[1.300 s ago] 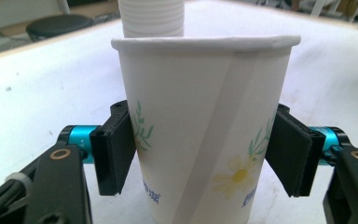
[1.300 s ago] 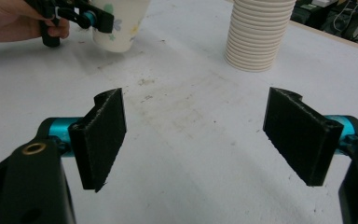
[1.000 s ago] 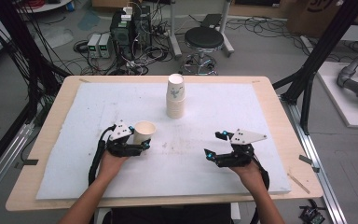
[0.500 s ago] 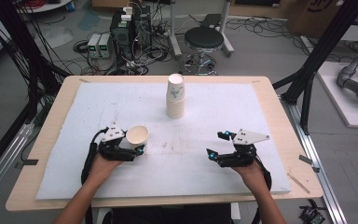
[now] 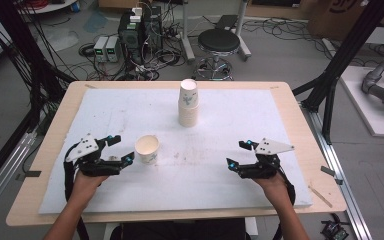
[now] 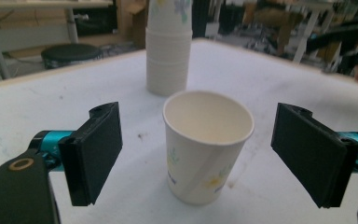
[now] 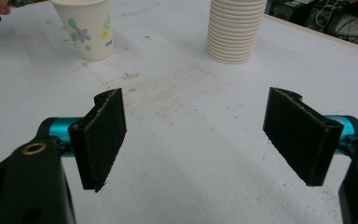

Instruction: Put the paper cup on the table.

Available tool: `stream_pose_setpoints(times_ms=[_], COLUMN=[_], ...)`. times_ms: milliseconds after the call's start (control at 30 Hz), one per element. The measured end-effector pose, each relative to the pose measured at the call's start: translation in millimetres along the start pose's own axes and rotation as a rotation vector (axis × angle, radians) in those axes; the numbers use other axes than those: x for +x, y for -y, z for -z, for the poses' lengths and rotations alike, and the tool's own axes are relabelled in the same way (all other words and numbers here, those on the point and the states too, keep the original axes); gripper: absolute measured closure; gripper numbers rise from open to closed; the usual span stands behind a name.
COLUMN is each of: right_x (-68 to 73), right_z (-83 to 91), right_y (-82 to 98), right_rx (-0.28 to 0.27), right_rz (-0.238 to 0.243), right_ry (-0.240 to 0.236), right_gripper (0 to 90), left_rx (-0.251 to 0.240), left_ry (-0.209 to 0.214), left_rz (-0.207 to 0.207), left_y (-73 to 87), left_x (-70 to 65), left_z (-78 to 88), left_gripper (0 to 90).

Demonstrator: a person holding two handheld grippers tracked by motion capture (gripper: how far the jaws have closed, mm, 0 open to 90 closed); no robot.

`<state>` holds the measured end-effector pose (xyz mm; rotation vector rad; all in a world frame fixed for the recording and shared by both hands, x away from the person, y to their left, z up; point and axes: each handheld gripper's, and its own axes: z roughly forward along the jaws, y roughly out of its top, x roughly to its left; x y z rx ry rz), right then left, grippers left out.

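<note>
A single paper cup (image 5: 147,149) with a flower print stands upright on the white mat, left of centre. My left gripper (image 5: 121,148) is open just to its left, jaws spread wide and touching nothing. In the left gripper view the cup (image 6: 208,147) stands between and just ahead of the two pads, with gaps on both sides. A tall stack of paper cups (image 5: 188,102) stands at the mat's back middle. My right gripper (image 5: 236,153) is open over bare mat at the right, holding nothing. From there the single cup (image 7: 87,28) and the stack (image 7: 235,30) are farther off.
The white mat (image 5: 220,130) covers most of the wooden table (image 5: 290,107). Bare mat lies between the two grippers. Beyond the far edge are a stool (image 5: 219,42), electronics and cables on the floor. Black frame posts stand at both sides.
The left gripper carried the cup slightly left and nearer, then drew back to the left. The cup now stands free of its jaws. The right gripper has barely moved.
</note>
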<state>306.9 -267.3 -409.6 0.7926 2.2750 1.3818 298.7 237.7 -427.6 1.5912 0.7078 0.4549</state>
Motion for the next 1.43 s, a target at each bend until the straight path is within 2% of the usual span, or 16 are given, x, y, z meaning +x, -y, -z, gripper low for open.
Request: stream_pose_setpoints(times_ms=[200, 300, 500, 900, 1433], right_x=[-2.8, -3.7, -2.1, 1.9, 0.5], right_z=[6.2, 9.9, 15.6, 18.0, 17.8], right_y=[3.3, 3.7, 3.8, 1.6, 2.6], right_rx=[-0.001, -0.003, -0.016, -0.033, -0.034], right_rz=[0.003, 0.002, 0.003, 0.002, -0.005], right_ry=[0.046, 0.075, 0.092, 0.098, 0.091], right_gripper=[21.5, 21.4, 21.4, 21.4, 21.4], left_rx=[-0.051, -0.058, -0.057, -0.059, -0.055], left_ry=[-0.061, -0.071, -0.081, -0.066, -0.094], left_rz=[0.019, 0.021, 0.014, -0.003, 0.003], left_y=[-1.3, -0.7, -0.6, -1.8, 0.1], left_x=[11.4, 12.5, 11.3, 7.6, 9.6], left_z=[11.5, 13.6, 14.5, 12.8, 13.9], left_gripper=[16.0, 16.1, 16.2, 16.5, 17.0])
